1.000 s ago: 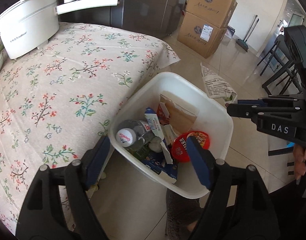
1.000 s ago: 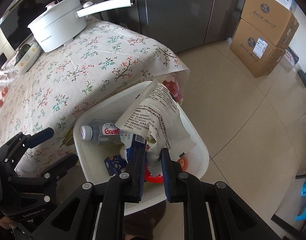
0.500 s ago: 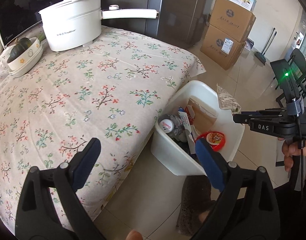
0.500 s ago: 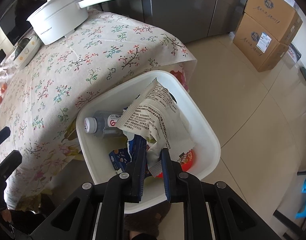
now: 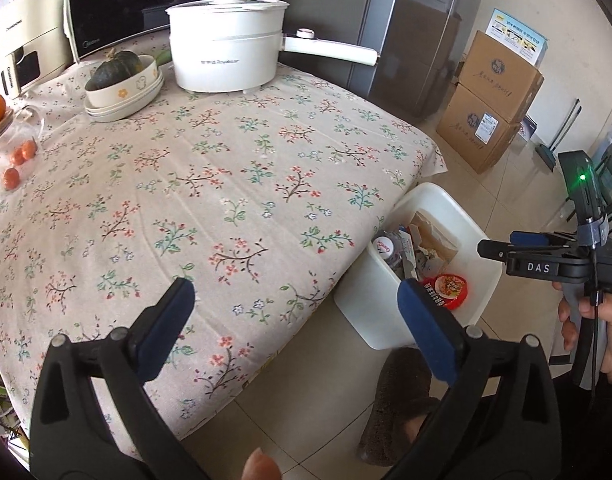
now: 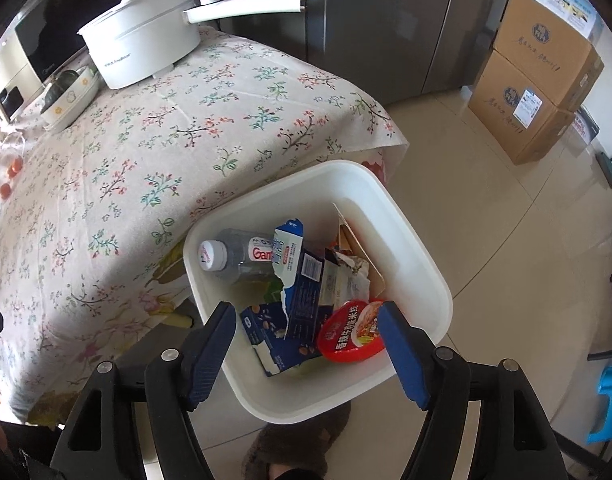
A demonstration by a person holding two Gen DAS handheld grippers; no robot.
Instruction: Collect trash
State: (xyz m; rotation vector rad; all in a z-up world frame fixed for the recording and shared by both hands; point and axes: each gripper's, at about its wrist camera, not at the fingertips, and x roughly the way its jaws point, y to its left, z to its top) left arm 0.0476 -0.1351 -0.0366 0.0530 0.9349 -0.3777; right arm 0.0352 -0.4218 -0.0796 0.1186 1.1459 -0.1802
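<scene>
A pale tiled floor (image 6: pixel 486 208) runs from a grey refrigerator (image 6: pixel 386 20) to stacked cardboard boxes (image 6: pixel 538 80), with open tile between them. A table under a floral tablecloth (image 5: pixel 209 200) is mostly bare; a white electric pot (image 5: pixel 225 52) and a bowl holding a squash (image 5: pixel 121 80) stand along its far edge. The white trash bin (image 6: pixel 422 264) stands on the floor against the table's corner, holding a plastic bottle (image 6: pixel 233 256), a torn blue carton (image 6: pixel 301 280), a crumpled wrapper (image 6: pixel 350 276) and a red noodle-cup lid (image 6: pixel 354 332). The right gripper (image 6: pixel 306 344) is above the bin, its jaws opening with nothing pinched between them. The left gripper (image 5: pixel 293 328) is over the table's near edge beside the bin, its jaws opening and empty too.
</scene>
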